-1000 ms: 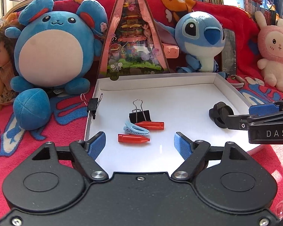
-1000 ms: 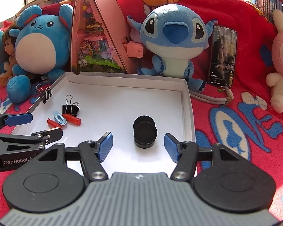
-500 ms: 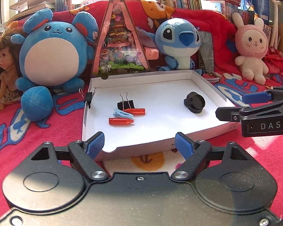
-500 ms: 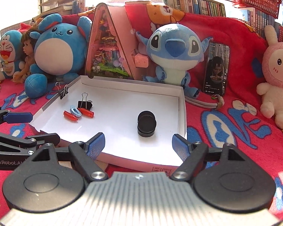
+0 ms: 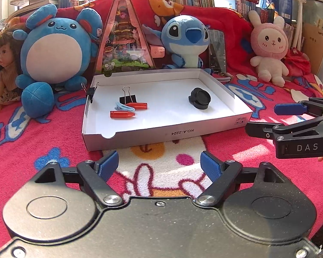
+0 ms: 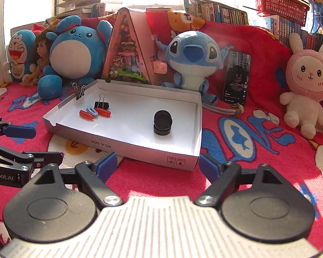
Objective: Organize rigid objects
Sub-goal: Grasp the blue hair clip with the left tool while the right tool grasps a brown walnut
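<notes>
Both grippers have pulled back from the white box (image 5: 204, 129) since a second ago, when they hung over its floor; now they sit over the red blanket (image 5: 43, 142) in front of it. The left gripper (image 5: 159, 165) stands spread and empty. The right gripper (image 6: 158, 163) is opening wider, nothing between its jaws. The black pucks (image 6: 162, 123) lie stacked in the box's right half, apart from the red caps (image 5: 122, 114), blue clip (image 5: 123, 107) and binder clip (image 5: 127, 99) clustered on the left. I'd judge a placement finished. The box front reads "NO.A-2224", upside down; the grippers show "DAS" and "Robot.AI".
</notes>
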Action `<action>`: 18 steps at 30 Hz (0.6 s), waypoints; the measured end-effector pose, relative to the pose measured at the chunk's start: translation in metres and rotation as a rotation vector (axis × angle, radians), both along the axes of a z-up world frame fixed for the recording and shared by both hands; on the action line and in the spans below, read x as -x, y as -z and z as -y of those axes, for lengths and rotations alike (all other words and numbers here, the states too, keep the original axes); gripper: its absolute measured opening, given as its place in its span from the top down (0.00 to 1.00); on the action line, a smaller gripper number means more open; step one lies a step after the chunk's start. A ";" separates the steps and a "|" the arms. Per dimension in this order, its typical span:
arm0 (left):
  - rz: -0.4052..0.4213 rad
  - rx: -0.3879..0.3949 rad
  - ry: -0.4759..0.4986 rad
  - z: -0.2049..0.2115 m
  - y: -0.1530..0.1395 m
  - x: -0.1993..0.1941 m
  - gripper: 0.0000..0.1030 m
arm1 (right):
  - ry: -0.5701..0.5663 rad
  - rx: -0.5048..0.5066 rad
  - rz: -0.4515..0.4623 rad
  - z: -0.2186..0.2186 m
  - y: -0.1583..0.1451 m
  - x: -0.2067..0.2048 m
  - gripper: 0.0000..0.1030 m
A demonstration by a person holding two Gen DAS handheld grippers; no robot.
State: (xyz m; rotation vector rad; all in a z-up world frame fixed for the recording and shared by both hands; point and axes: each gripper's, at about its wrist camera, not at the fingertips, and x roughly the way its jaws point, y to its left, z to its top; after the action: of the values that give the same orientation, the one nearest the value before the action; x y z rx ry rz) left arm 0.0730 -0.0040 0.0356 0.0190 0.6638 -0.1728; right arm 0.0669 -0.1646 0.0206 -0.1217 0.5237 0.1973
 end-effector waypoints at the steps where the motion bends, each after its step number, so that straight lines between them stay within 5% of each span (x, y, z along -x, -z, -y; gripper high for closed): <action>1: -0.001 0.001 0.002 0.001 0.001 0.003 0.20 | -0.002 0.001 0.002 0.001 0.002 0.005 0.12; 18: -0.046 0.011 0.069 0.011 0.025 0.047 0.22 | 0.013 -0.005 -0.010 0.014 0.023 0.057 0.11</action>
State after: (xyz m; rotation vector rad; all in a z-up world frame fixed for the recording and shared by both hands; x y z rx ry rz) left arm 0.0257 -0.0149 0.0104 0.0277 0.7083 -0.2441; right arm 0.0102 -0.1784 -0.0025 -0.1126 0.5334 0.1862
